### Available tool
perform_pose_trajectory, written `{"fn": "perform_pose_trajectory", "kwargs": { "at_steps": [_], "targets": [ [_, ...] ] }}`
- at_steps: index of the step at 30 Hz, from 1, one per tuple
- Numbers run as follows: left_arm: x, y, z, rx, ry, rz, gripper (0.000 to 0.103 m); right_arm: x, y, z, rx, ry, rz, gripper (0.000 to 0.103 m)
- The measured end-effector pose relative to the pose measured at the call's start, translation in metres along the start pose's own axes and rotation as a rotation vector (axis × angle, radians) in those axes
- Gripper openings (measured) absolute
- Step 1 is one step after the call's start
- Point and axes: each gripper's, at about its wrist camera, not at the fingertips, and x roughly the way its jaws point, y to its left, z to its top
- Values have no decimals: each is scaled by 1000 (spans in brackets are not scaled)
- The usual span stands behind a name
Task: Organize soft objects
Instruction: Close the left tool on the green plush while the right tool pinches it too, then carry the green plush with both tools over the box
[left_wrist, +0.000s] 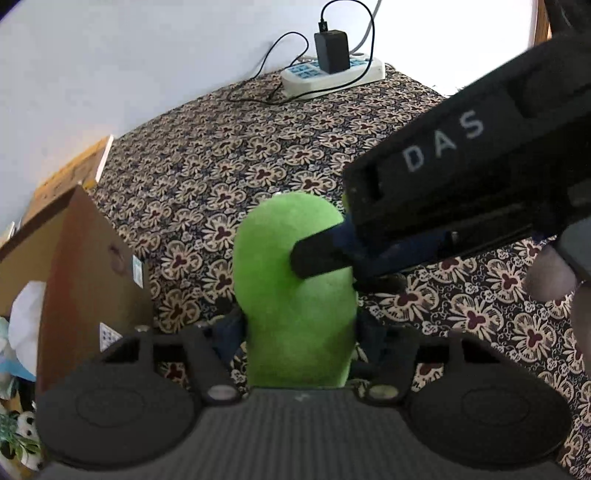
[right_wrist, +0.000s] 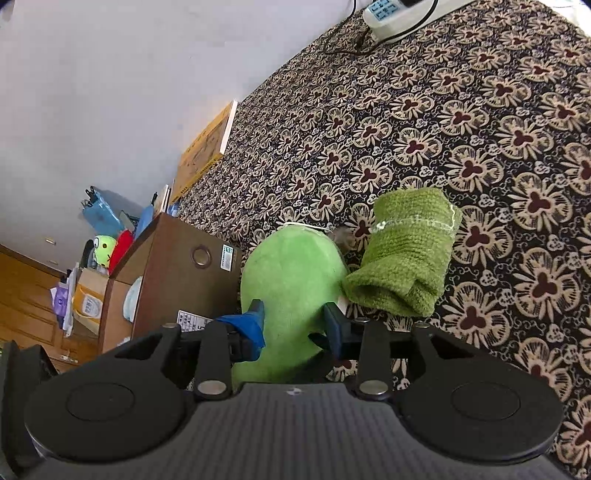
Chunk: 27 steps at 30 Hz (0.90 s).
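A bright green plush toy (left_wrist: 291, 295) fills the centre of the left wrist view, squeezed between the fingers of my left gripper (left_wrist: 299, 332). My right gripper (right_wrist: 293, 321) is shut on the same green plush toy (right_wrist: 291, 280); its black body and one finger (left_wrist: 317, 254) reach in from the right in the left wrist view. A folded dark green knitted cloth (right_wrist: 406, 254) lies on the patterned bedcover (right_wrist: 480, 147) just right of the toy, touching it.
A brown cardboard box (right_wrist: 177, 258) stands left of the toy, also in the left wrist view (left_wrist: 74, 266). A white power strip (left_wrist: 332, 74) with a black charger lies at the far edge by the wall. A book (right_wrist: 207, 147) and clutter lie far left.
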Motion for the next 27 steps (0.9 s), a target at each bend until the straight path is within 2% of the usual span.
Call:
{"fn": "perform_pose_trajectory", "kwargs": {
  "at_steps": [4,12,18,27],
  "targets": [
    [-2,0,-1,-18,-3,-7,57,-3,-1,-2,-27,2,19,19],
    [-28,-4,-9,-38,-28,-52,56,-24,16,-25,-157,-45,-13,17],
    [-58,-4,-14,-27,-105,-63,56,-48,33,-36,-194,-112,-13,17],
    [-114,33,-19,-124,-236,-73,56,-65,93,-48,-349,-230,-6,17]
  ]
}}
